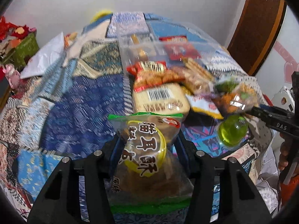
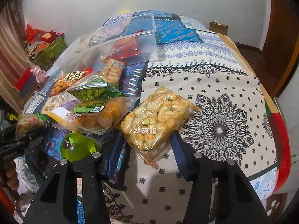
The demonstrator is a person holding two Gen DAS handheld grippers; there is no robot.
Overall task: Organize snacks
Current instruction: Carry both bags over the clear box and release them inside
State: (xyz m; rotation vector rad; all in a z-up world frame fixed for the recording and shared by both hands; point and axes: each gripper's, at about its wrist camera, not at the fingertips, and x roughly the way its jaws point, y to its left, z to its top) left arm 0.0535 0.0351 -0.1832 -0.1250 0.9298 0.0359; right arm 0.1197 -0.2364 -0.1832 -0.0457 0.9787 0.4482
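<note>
We work over a bed spread with a patchwork quilt in blue and white prints (image 2: 214,85). Toward its far side sits a clear plastic storage box (image 2: 130,35) holding red packets, with a heap of mixed snack bags (image 1: 168,85) just before it. Our left gripper (image 1: 147,141) is clenched on a clear green-edged cookie bag with a yellow label (image 1: 147,149). Our right gripper (image 2: 149,149) grasps a clear golden sachima packet (image 2: 158,123). A small green jelly cup (image 2: 78,146) lies near.
</note>
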